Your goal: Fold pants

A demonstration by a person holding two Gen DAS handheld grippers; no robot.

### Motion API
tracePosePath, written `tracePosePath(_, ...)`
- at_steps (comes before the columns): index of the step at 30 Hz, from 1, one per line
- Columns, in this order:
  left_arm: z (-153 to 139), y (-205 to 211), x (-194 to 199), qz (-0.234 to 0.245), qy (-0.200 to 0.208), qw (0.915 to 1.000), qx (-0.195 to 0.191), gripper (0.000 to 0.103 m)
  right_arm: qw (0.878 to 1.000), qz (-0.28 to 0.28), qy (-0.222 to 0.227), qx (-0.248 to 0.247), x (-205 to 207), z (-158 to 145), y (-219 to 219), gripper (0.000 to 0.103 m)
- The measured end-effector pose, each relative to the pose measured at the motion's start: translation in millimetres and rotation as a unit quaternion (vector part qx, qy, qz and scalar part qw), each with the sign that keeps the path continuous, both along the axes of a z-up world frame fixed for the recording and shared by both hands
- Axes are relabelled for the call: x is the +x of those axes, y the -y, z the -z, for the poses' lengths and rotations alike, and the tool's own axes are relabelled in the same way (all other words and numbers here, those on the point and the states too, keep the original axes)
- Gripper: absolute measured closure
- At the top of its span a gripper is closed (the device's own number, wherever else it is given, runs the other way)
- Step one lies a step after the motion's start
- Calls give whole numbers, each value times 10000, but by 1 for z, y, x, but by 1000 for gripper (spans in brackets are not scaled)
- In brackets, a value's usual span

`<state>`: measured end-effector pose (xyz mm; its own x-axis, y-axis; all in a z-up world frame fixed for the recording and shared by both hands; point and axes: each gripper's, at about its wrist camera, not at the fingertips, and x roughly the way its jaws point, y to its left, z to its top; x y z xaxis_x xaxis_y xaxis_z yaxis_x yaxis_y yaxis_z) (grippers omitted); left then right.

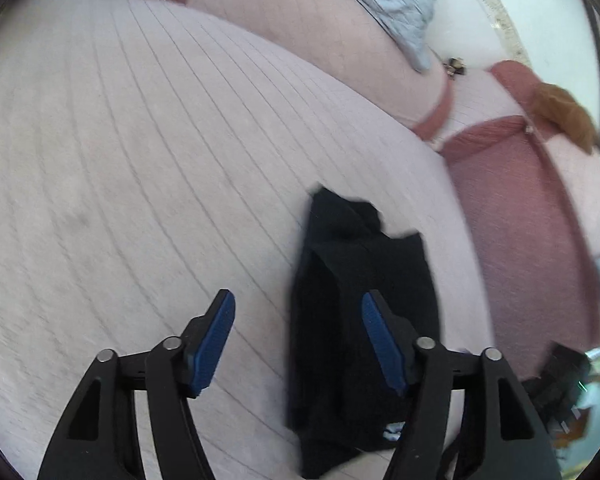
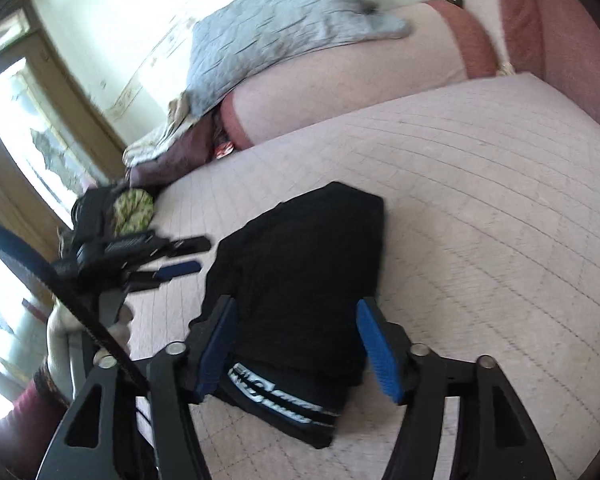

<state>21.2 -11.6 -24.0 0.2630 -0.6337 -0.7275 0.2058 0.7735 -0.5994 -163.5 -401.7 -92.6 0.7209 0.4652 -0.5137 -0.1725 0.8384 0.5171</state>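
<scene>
Black pants (image 2: 300, 280) sat bunched into a rough, lumpy rectangle on the pale quilted bed (image 2: 480, 220), filling the lower middle of the right wrist view, with the printed waistband (image 2: 276, 400) at the bottom edge. Right gripper (image 2: 298, 344) hung over them with jaws spread wide, holding nothing, the waistband end between its fingers. Left gripper (image 1: 298, 340) was also wide and empty, with the pants (image 1: 360, 320) lower centre-right in its frame, mostly under its right finger. Looked to me like the fold was mostly there but sloppy. If I were doing it, I'd pinch both corners of one end, get all the layers in the bite, and lay it over slowly so nothing slides. Grey blanket (image 2: 280, 28) sat upper centre, well clear.
</scene>
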Motion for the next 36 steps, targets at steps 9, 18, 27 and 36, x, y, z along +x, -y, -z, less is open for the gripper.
tracePosePath(9,35,30,-7,284,-500,9952,-795,18,9819,-522,-1090,1457,72,53,15,30)
tracePosePath(18,14,47,-17,415,-219,9975,-532,66,9781,-720,-1129,1595,87,43,0,54)
tracePosePath(27,-31,37,31,85,274,9988,-400,66,9916,-837,-480,864,123,-22,-31,55)
tracePosePath(36,29,19,102,-501,-139,9976,447,50,9948,-227,-953,-266,186,18,-47,31)
